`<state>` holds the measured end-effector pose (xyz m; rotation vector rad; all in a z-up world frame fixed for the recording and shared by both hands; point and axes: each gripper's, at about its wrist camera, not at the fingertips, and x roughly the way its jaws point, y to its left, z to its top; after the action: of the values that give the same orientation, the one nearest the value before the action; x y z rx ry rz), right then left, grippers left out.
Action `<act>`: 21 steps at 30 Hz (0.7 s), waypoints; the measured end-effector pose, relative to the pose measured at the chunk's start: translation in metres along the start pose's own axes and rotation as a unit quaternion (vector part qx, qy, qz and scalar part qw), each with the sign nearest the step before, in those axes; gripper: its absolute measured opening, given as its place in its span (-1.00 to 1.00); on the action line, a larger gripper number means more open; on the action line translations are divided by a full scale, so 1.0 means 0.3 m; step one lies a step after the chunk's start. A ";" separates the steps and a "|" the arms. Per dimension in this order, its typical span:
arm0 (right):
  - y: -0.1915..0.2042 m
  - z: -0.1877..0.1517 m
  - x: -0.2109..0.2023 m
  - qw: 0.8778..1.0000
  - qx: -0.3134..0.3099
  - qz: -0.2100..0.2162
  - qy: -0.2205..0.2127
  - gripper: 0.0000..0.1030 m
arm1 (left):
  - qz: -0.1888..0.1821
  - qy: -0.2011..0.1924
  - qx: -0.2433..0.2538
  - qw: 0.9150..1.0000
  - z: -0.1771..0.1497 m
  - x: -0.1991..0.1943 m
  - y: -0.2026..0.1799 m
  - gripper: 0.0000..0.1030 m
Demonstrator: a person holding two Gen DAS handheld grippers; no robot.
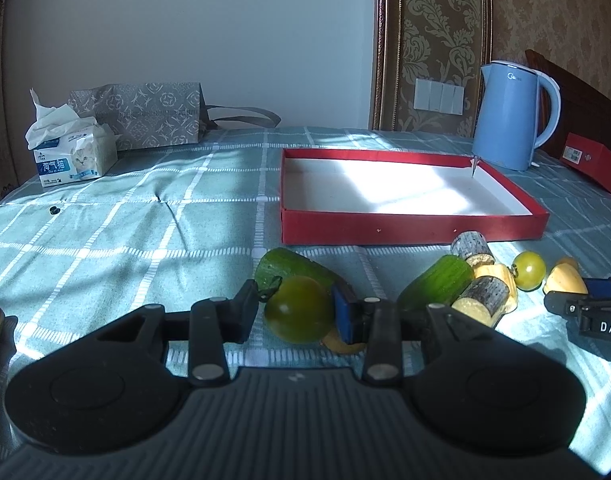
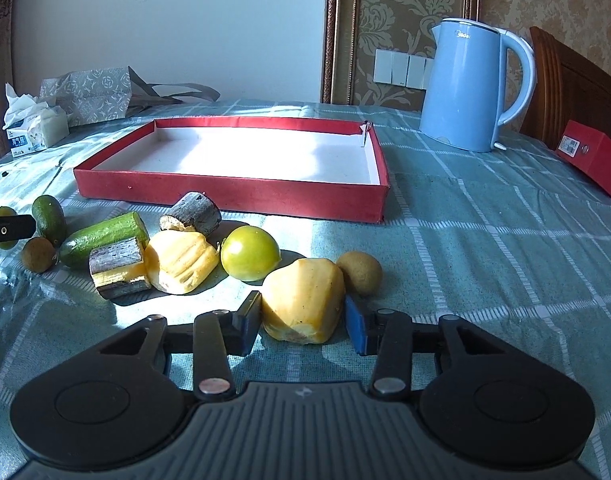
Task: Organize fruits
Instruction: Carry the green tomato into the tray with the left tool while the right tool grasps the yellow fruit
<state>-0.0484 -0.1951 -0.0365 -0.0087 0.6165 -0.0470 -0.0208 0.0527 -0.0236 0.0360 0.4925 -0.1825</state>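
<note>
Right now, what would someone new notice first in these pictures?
Probably the red tray, sunlit and with nothing in it, at the table's middle. In front of it lies a scatter of fruit; the left gripper clamps a green tomato and the right gripper brackets a yellow fruit piece. Behind stands a blue kettle.

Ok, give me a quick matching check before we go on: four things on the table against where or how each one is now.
Things:
1. darker green tomato
2. yellow fruit piece
3. red tray
4. blue kettle

States:
A. between the fingers of the right gripper
B. nothing inside it
C. between the fingers of the left gripper
D. standing upright beyond the tray's far right corner

Pairs: 1-C, 2-A, 3-B, 4-D
</note>
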 end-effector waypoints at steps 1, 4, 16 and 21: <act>-0.004 0.001 0.000 1.000 0.004 0.002 0.000 -0.18 | 0.000 -0.001 0.000 1.000 0.001 -0.004 0.001 -0.30; -0.014 0.003 -0.001 1.000 0.008 -0.003 -0.005 -0.18 | -0.001 -0.003 0.002 1.000 0.010 -0.010 0.000 -0.30; -0.028 0.023 0.008 0.999 0.029 0.029 -0.032 -0.18 | -0.041 -0.020 0.047 0.998 0.193 0.068 -0.137 -0.30; -0.043 0.027 -0.008 0.996 0.048 0.040 -0.060 -0.18 | -0.058 0.006 0.039 0.997 0.299 0.234 -0.208 -0.30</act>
<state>-0.0463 -0.2079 -0.0282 0.1055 0.4926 0.0005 0.0704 -0.0274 0.0227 0.0853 0.4999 -0.3165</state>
